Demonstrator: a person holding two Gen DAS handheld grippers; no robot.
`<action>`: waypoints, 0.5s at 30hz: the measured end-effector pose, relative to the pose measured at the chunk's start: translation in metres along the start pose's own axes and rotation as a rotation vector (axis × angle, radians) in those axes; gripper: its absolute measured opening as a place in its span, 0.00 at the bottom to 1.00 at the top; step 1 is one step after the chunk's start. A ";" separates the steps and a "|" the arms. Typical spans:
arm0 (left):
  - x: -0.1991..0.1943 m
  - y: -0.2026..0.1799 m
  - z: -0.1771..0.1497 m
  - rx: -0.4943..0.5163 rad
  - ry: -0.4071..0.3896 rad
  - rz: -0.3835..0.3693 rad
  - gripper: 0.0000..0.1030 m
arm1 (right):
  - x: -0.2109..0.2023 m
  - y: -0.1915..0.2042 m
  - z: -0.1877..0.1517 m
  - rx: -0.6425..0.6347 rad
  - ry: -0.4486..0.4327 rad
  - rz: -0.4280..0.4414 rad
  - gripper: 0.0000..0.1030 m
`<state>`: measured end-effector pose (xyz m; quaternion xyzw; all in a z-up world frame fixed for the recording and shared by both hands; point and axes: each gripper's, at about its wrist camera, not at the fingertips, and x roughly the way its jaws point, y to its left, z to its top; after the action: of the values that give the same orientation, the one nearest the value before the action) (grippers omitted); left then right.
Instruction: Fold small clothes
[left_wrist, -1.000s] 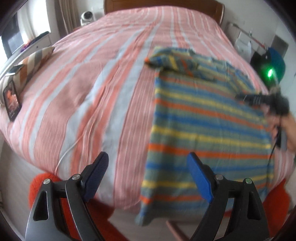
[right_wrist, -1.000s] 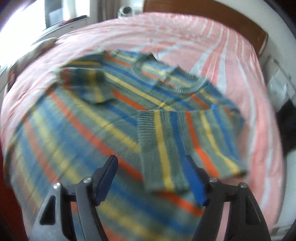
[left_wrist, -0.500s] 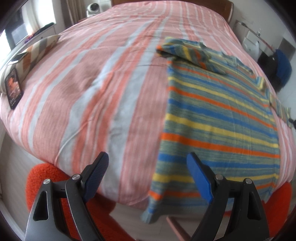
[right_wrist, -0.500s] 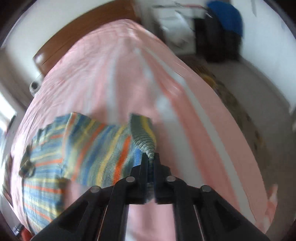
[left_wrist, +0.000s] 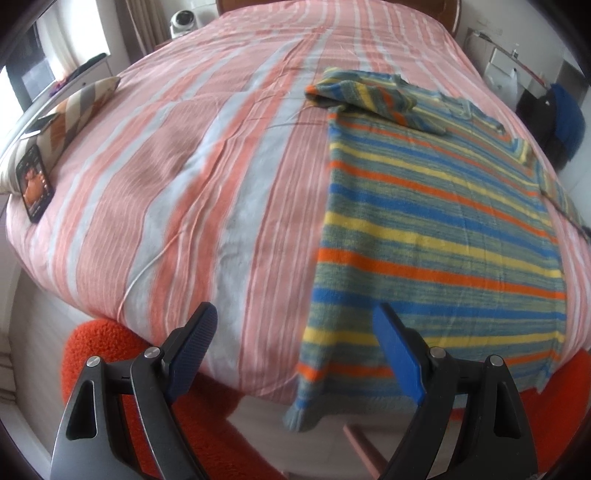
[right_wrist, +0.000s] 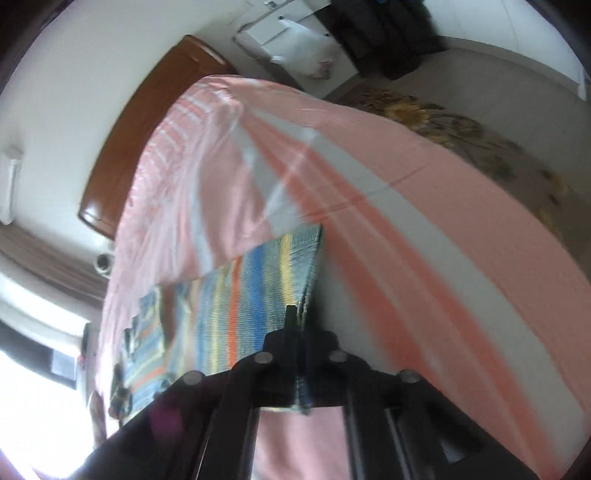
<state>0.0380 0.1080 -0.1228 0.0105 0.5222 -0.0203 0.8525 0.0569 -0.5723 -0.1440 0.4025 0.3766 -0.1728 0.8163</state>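
A striped knit sweater (left_wrist: 436, 221) in blue, yellow, orange and grey lies flat on the right half of the bed, its hem hanging over the near edge. Its left sleeve (left_wrist: 369, 98) is folded across the chest. My left gripper (left_wrist: 295, 343) is open and empty, above the near bed edge by the sweater's bottom left corner. My right gripper (right_wrist: 295, 314) is shut on the cuff of the right sleeve (right_wrist: 258, 291), which is pulled out sideways to the sweater's right over the bedspread.
The bed has a pink, orange and grey striped cover (left_wrist: 177, 173). A phone (left_wrist: 34, 182) and a striped cushion (left_wrist: 74, 110) lie at the left edge. An orange chair (left_wrist: 110, 354) stands below the near edge. A wooden headboard (right_wrist: 147, 122) is at the far end.
My right gripper closed on the right sleeve cuff and pulled the sleeve off the sweater's body out to the right. My left gripper stayed open and drifted slightly left.
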 end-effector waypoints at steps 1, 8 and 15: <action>0.001 0.001 0.000 0.003 0.001 0.005 0.85 | -0.001 -0.001 -0.001 -0.012 -0.001 -0.031 0.02; 0.005 -0.003 0.026 0.098 -0.017 0.074 0.84 | 0.010 -0.008 -0.009 -0.058 0.003 -0.136 0.00; -0.007 -0.044 0.115 0.367 -0.165 0.051 0.91 | -0.023 0.000 -0.016 -0.157 -0.026 -0.088 0.54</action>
<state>0.1347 0.0594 -0.0641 0.1770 0.4375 -0.0944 0.8765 0.0344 -0.5604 -0.1333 0.3182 0.3957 -0.1836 0.8417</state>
